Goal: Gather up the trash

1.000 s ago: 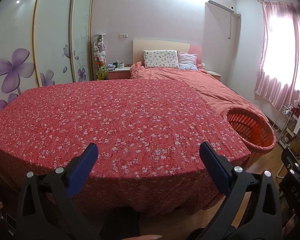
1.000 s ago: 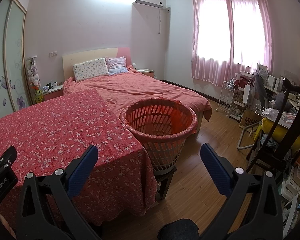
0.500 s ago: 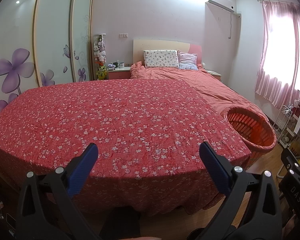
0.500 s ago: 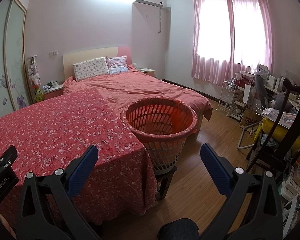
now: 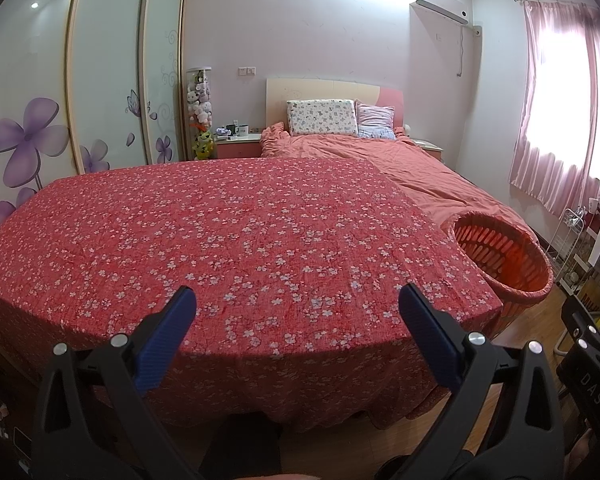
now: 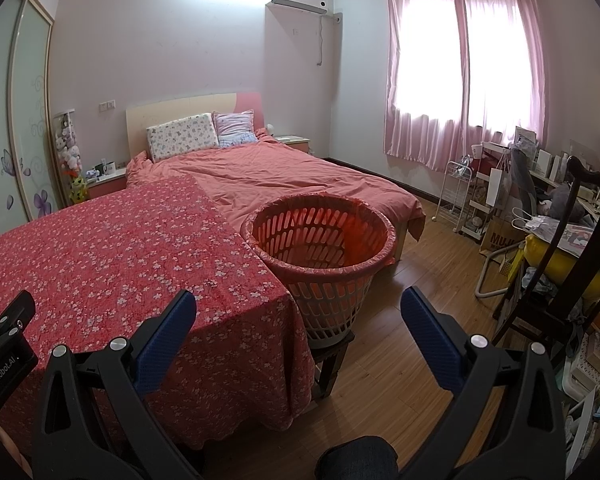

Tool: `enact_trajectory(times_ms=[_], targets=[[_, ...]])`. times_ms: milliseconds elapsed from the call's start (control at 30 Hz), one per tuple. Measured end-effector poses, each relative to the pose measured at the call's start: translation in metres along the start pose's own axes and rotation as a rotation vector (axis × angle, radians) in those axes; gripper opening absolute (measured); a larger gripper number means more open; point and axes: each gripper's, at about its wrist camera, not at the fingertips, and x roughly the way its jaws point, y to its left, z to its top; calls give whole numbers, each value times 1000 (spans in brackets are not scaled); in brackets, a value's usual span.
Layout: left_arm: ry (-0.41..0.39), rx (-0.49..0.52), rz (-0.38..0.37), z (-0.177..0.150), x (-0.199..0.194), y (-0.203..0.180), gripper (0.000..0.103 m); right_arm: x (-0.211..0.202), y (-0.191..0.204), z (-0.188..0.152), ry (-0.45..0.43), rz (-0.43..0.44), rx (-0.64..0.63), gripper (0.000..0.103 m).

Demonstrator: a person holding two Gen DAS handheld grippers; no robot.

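An orange slatted basket lined with a red bag stands on a small dark stool at the table's right corner; it also shows at the right in the left wrist view as the basket. A table under a red floral cloth fills the left wrist view, and no trash shows on it. My left gripper hangs open above the cloth's near edge with nothing between its blue pads. My right gripper is open too, held short of the basket over the table corner and floor.
Behind the table is a bed with a salmon cover and two pillows. A wardrobe with sliding flower doors lines the left wall. A dark wooden chair, a white wire rack and a cluttered desk crowd the right side on a wood floor.
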Motion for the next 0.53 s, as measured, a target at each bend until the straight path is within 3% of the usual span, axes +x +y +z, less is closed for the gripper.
enact_trajectory(times_ms=[533], targets=[[6, 0, 3, -2, 2, 2, 99, 0, 3, -1, 2, 1, -2, 101]])
